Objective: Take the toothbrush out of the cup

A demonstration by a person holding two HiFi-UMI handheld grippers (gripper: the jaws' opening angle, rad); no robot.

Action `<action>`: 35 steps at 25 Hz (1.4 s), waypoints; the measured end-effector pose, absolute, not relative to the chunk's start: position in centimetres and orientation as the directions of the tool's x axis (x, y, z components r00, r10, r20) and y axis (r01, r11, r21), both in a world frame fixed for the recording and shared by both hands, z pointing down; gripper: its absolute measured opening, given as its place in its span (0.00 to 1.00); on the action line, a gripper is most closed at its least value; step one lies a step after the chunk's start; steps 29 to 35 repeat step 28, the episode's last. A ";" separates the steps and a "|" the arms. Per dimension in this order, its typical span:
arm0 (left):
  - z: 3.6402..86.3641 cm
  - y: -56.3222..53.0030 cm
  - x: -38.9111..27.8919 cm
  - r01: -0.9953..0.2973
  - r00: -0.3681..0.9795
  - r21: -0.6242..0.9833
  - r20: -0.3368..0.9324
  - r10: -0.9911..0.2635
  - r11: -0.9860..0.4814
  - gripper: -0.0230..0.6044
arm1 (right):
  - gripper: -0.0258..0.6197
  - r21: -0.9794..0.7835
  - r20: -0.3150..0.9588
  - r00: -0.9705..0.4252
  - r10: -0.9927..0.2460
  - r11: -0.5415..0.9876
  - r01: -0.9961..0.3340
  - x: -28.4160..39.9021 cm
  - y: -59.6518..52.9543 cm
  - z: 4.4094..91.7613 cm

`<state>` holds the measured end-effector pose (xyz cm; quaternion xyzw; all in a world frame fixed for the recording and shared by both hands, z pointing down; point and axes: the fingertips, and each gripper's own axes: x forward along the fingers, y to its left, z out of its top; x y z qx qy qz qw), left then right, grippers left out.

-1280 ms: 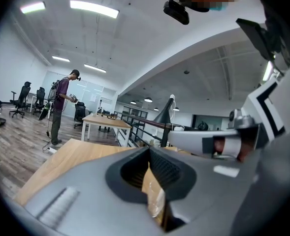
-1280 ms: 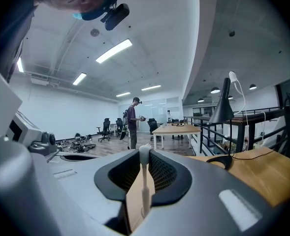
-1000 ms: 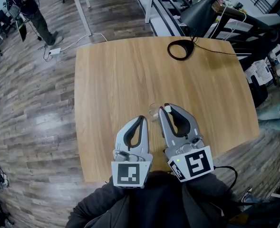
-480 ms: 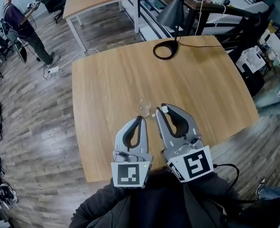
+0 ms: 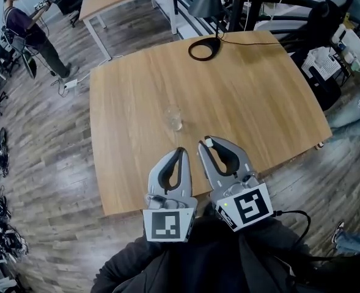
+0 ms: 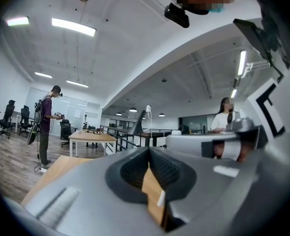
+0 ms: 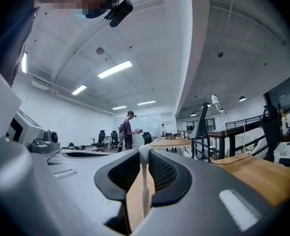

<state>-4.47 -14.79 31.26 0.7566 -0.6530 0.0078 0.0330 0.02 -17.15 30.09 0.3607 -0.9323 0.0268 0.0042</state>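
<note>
Okay, my right gripper (image 5: 206,145) pinches the toothbrush (image 7: 144,181); my left gripper (image 5: 180,152) sits closed, empty. That brush is thin, so a jolt could slip it free.

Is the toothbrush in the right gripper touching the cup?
Apart. The head view shows bare table between the cup and the toothbrush clamped in the right gripper.

The right tongs (image 7: 144,154) pinch a white toothbrush (image 7: 145,191) upright between their tips.
</note>
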 end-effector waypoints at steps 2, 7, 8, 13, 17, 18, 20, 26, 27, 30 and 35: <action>30.9 -14.3 -3.6 -0.988 0.152 0.033 0.049 -0.987 -0.150 0.05 | 0.12 -0.047 0.030 -0.746 -0.665 0.745 -0.666 0.6 -16.8 30.1; 30.4 -13.8 -2.1 -0.987 0.159 0.019 0.040 -0.986 -0.158 0.05 | 0.12 -0.054 0.023 -0.749 -0.662 0.747 -0.662 2.0 -16.1 29.8; 30.4 -13.7 -1.9 -0.986 0.163 0.018 0.041 -0.986 -0.163 0.05 | 0.12 -0.056 0.019 -0.748 -0.664 0.746 -0.664 2.2 -16.0 29.8; 30.3 -13.7 -0.7 -0.984 0.179 0.008 0.037 -0.983 -0.178 0.05 | 0.12 -0.068 0.015 -0.739 -0.674 0.737 -0.673 3.5 -16.1 29.7; 30.3 -14.0 -0.1 -0.982 0.187 0.010 0.039 -0.982 -0.187 0.05 | 0.12 -0.070 0.011 -0.736 -0.677 0.734 -0.676 3.9 -16.4 29.6; 30.4 -14.0 -0.1 -0.982 0.188 0.012 0.042 -0.981 -0.187 0.05 | 0.12 -0.070 0.010 -0.736 -0.677 0.733 -0.676 3.9 -16.4 29.6; 30.4 -14.0 -0.2 -0.982 0.188 0.009 0.044 -0.981 -0.188 0.05 | 0.12 -0.071 0.009 -0.736 -0.677 0.734 -0.676 3.8 -16.4 29.6; 30.3 -14.1 -1.1 -0.984 0.181 0.006 0.036 -0.983 -0.181 0.05 | 0.12 -0.066 0.005 -0.743 -0.670 0.741 -0.669 2.8 -16.4 29.4; 30.2 -14.2 -1.3 -0.984 0.180 0.005 0.034 -0.983 -0.180 0.05 | 0.12 -0.064 0.003 -0.743 -0.669 0.741 -0.668 2.6 -16.5 29.3; 30.1 -14.3 -1.5 -0.984 0.180 0.004 0.032 -0.983 -0.180 0.05 | 0.12 -0.062 0.002 -0.744 -0.669 0.742 -0.667 2.4 -16.6 29.2; 30.1 -14.3 -1.5 -0.984 0.180 0.004 0.032 -0.983 -0.180 0.05 | 0.12 -0.062 0.002 -0.744 -0.669 0.742 -0.667 2.4 -16.6 29.2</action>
